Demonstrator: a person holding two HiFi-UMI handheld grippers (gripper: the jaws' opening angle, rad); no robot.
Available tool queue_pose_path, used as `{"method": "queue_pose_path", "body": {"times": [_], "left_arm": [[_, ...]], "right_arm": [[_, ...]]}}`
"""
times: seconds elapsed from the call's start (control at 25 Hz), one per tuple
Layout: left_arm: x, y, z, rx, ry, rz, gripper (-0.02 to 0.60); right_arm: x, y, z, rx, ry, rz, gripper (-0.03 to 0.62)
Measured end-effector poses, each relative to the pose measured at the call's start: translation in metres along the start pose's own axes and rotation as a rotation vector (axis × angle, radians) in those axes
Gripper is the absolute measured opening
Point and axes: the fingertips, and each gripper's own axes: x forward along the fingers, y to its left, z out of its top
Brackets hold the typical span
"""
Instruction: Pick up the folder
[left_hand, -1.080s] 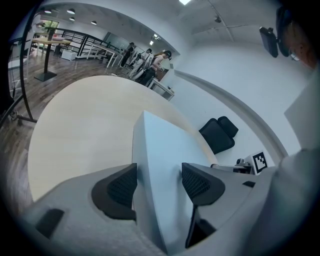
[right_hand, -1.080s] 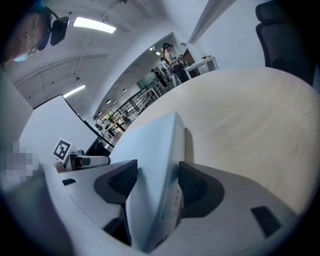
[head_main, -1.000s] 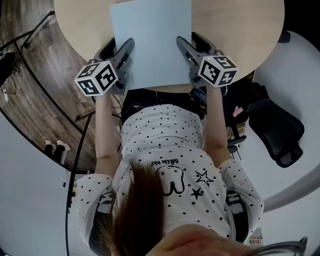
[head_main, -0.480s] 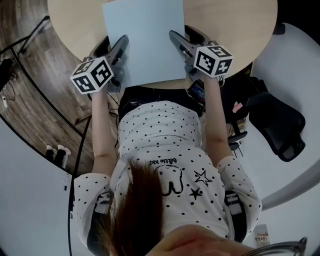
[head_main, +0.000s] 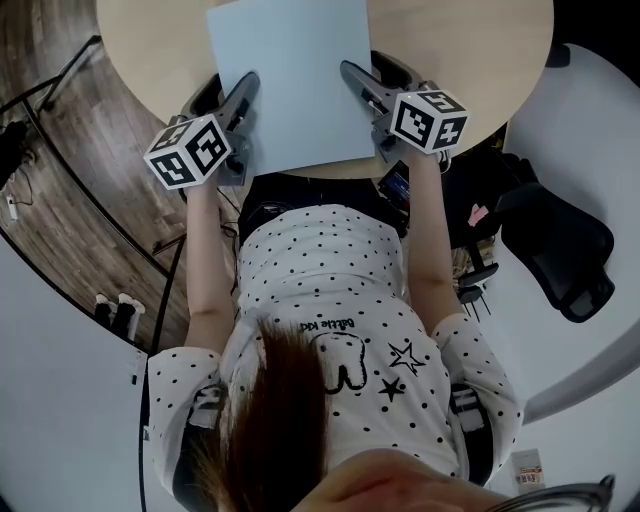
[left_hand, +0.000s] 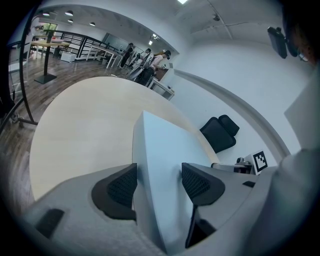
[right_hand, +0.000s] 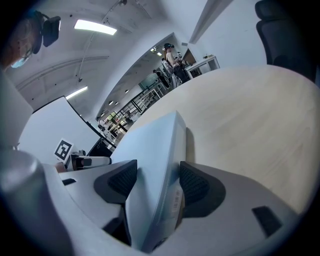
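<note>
Pale blue folder (head_main: 290, 80) lying over the near edge of the round worktop (head_main: 460, 50), left tool (head_main: 246, 84) clamped on its left edge, right tool (head_main: 350, 72) clamped on its right edge

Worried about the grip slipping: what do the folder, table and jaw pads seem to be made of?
The folder: pale blue, matte, smooth, probably plastic or card. The table: light wood look, faint grain, satin. The pads: black, finely ribbed, likely rubber.
</note>
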Motion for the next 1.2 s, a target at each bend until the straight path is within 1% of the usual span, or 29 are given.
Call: {"method": "queue_pose_path", "body": {"times": [0.4, 0.72, 0.92, 1.2], "left_arm": [[0.0013, -0.0023, -0.0006, 0.012, -0.015, 0.010, 0.281], [0.0006, -0.0017, -0.0004, 0.003, -0.022, 0.007, 0.281], [-0.0002, -0.0034, 0.0002, 0.017, -0.025, 0.018, 0.281], [-0.0002, -0.0044, 0.0000, 0.017, -0.014, 0.019, 0.281]], "right_arm": [[0.0000, -0.0009, 0.0009, -0.005, -0.005, -0.020, 0.262], [0.0005, -0.0016, 0.0011, 0.010, 0.002, -0.011, 0.262], [-0.0004, -0.0006, 0.0017, -0.007, 0.010, -0.019, 0.262], [-0.0009, 0.0000, 0.0019, -0.024, 0.014, -0.027, 0.262]]}}
